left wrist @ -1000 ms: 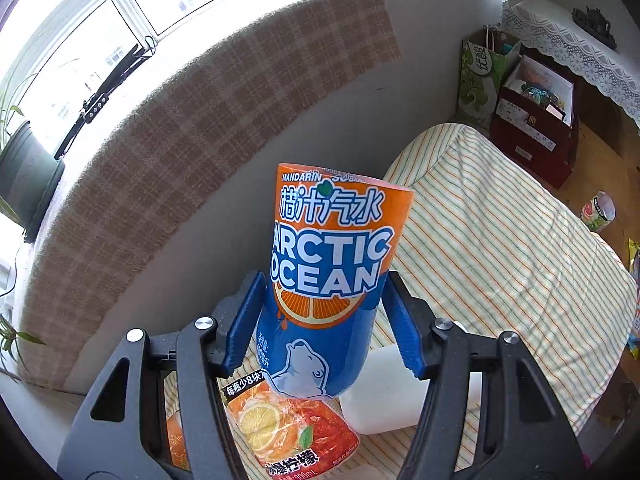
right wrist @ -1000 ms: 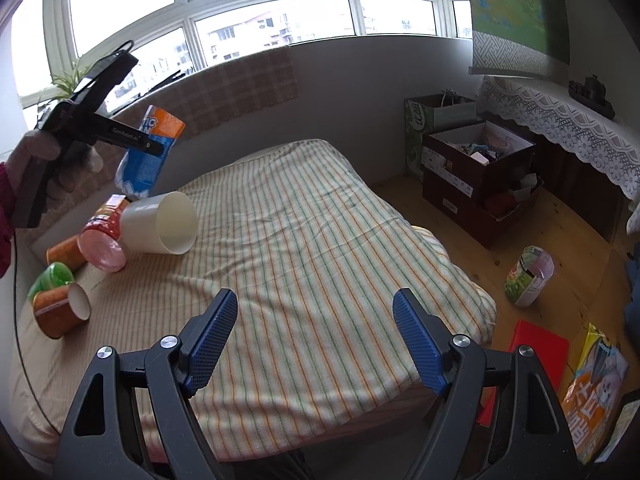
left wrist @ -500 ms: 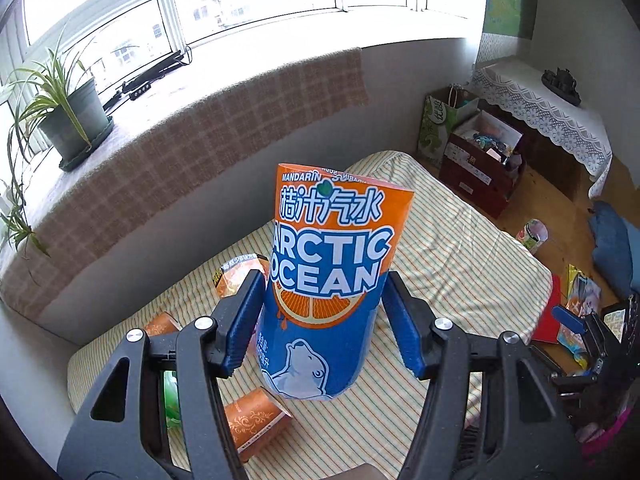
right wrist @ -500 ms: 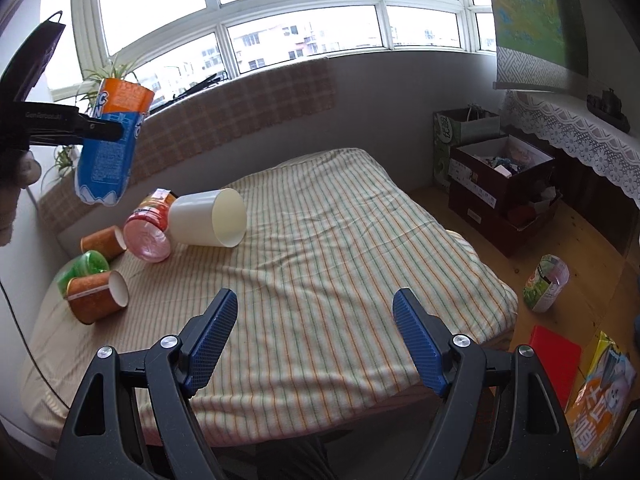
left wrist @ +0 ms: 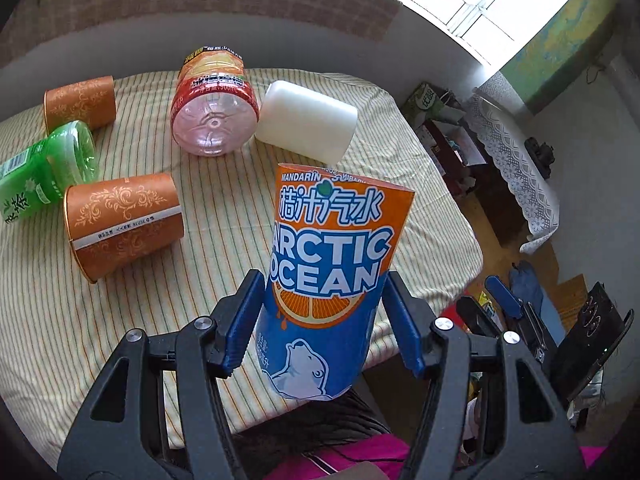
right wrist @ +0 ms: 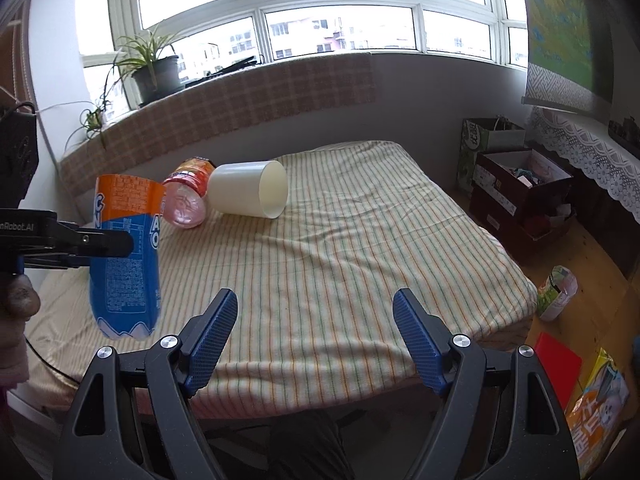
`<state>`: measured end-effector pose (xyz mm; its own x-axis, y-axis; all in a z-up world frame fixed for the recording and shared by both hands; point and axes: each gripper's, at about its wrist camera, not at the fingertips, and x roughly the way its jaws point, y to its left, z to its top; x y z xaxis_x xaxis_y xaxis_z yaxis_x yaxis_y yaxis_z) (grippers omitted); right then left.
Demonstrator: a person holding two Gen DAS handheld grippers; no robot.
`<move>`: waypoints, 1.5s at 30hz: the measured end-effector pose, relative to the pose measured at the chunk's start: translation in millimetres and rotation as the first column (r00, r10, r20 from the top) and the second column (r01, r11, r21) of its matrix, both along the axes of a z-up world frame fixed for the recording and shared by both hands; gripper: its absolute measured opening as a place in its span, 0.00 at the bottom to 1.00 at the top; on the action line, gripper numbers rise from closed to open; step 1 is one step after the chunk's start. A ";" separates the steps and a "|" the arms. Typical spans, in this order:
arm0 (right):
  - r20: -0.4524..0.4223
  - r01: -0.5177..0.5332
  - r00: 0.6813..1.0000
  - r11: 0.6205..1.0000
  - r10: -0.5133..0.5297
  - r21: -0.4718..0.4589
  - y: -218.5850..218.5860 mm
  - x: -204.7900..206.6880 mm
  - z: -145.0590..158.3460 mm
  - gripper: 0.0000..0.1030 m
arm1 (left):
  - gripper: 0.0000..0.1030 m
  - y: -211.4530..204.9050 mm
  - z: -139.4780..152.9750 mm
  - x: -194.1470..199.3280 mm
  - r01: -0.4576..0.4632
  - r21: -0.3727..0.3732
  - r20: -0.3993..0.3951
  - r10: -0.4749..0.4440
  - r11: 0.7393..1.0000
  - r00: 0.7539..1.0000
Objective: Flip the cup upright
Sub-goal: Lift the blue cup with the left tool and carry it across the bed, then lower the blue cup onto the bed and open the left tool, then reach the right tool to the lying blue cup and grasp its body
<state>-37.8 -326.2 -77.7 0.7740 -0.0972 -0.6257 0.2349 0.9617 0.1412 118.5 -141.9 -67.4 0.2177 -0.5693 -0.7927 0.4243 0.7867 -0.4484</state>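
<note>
My left gripper (left wrist: 322,324) is shut on the blue and orange Arctic Ocean cup (left wrist: 332,276), made from a cut bottle. It holds the cup in the air above the striped bed (left wrist: 132,312), open cut end up. The right wrist view shows that cup (right wrist: 124,256) at the left, clamped by the left gripper's black arm, near upright over the bed's near left part. My right gripper (right wrist: 314,342) is open and empty, over the bed's front edge.
On the bed lie a white cup (left wrist: 308,122), a red bottle cup (left wrist: 214,108), two orange cups (left wrist: 122,224) (left wrist: 80,102) and a green bottle cup (left wrist: 44,174), all on their sides. Boxes and bags (right wrist: 520,188) stand on the floor at the right.
My left gripper has tipped down and swung towards the bed's front with the cup, which sits lower over the bed. The right gripper has stayed open, shifting only a little.
</note>
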 end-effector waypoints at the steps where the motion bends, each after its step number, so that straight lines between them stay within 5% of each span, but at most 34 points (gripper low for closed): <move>1: -0.001 -0.002 1.000 1.000 0.002 -0.003 1.7 -0.5 -0.2 0.78 | 0.61 4.2 -7.0 1.2 -0.018 -0.023 -0.029 0.017 1.000 0.999; 11: -0.013 -0.023 1.000 0.999 0.023 -0.024 16.1 -2.1 -1.5 0.78 | 0.61 30.9 -45.2 19.2 -0.124 -0.119 -0.172 0.103 0.985 0.980; 23: -0.022 -0.046 0.999 0.998 0.045 -0.038 28.6 0.0 -2.2 0.78 | 0.63 45.6 -58.8 35.4 -0.172 -0.126 -0.199 0.145 0.977 0.969; 28: -0.018 -0.061 0.998 0.998 0.060 -0.024 31.9 1.7 -1.4 0.78 | 0.80 43.6 -54.2 37.0 -0.146 -0.130 -0.196 0.119 0.981 0.973; 37: -0.037 -0.100 0.994 0.991 0.104 0.091 24.8 18.5 0.4 0.78 | 0.80 54.6 -14.7 7.1 -0.140 -0.042 0.016 0.141 0.989 0.990; 45: -0.072 -0.212 0.969 0.946 0.236 0.246 29.7 65.3 2.3 0.78 | 0.80 91.4 0.5 -48.7 -0.279 0.128 0.256 0.240 0.952 0.936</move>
<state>27.5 -296.5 -75.4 0.6916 0.2308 -0.6844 0.0414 0.9334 0.3566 69.8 -50.5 -66.9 0.5312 -0.3377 -0.7770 0.2730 0.9364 -0.2204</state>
